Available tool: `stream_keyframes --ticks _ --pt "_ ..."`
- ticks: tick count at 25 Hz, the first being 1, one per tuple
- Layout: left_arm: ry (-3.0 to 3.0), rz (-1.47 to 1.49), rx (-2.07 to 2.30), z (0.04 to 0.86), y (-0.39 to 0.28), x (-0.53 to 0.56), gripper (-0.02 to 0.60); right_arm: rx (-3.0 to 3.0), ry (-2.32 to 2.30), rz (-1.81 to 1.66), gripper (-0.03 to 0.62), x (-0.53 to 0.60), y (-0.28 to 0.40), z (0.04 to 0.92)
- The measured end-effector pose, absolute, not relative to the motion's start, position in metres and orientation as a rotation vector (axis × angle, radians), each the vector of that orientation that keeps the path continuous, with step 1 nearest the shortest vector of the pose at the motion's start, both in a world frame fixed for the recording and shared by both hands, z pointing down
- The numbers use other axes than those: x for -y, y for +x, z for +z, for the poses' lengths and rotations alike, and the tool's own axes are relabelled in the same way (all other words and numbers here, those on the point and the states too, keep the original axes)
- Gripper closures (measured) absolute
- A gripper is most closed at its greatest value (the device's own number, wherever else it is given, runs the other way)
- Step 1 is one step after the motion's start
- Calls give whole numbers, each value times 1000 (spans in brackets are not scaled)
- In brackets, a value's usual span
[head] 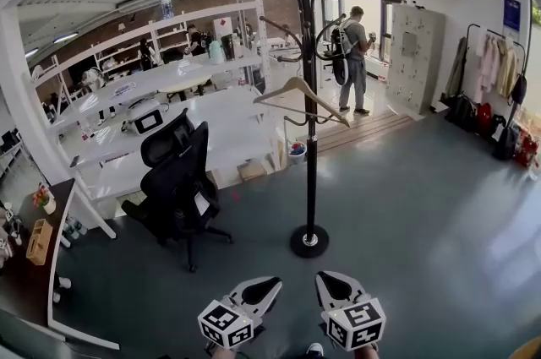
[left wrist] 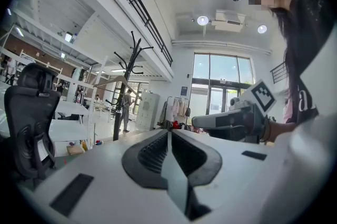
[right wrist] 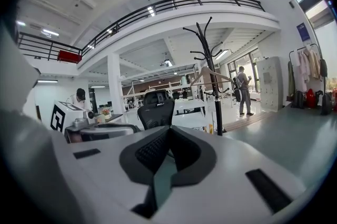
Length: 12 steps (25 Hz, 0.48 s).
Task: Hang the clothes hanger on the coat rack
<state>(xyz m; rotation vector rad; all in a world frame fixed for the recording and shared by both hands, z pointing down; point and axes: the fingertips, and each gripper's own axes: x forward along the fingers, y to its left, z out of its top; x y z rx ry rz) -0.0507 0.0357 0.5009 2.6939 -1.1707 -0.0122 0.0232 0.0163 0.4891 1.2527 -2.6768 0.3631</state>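
Note:
A black coat rack (head: 310, 121) stands on the grey floor in front of me, its round base (head: 309, 241) a short way ahead of both grippers. A pale wooden clothes hanger (head: 301, 90) hangs on one of its hooks, about halfway up the pole. My left gripper (head: 269, 285) and right gripper (head: 326, 278) are low at the bottom of the head view, side by side. Both are shut with nothing between their jaws. The left gripper view shows the rack (left wrist: 125, 92) and hanger (left wrist: 108, 80) far off. The right gripper view also shows the rack (right wrist: 213, 80) and hanger (right wrist: 208, 74).
A black office chair (head: 178, 173) stands left of the rack, with white desks (head: 169, 125) behind it. A dark desk (head: 30, 269) is at the near left. A person (head: 353, 62) stands by the far door. A garment rail with clothes (head: 495, 72) lines the right wall.

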Motion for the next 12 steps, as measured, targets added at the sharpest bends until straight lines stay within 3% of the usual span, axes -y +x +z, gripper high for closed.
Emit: stream_keyframes --ticks 12 --pt "2717 -31 1118 499 -33 -52 572 2619 1330 351 585 -42 48 490"
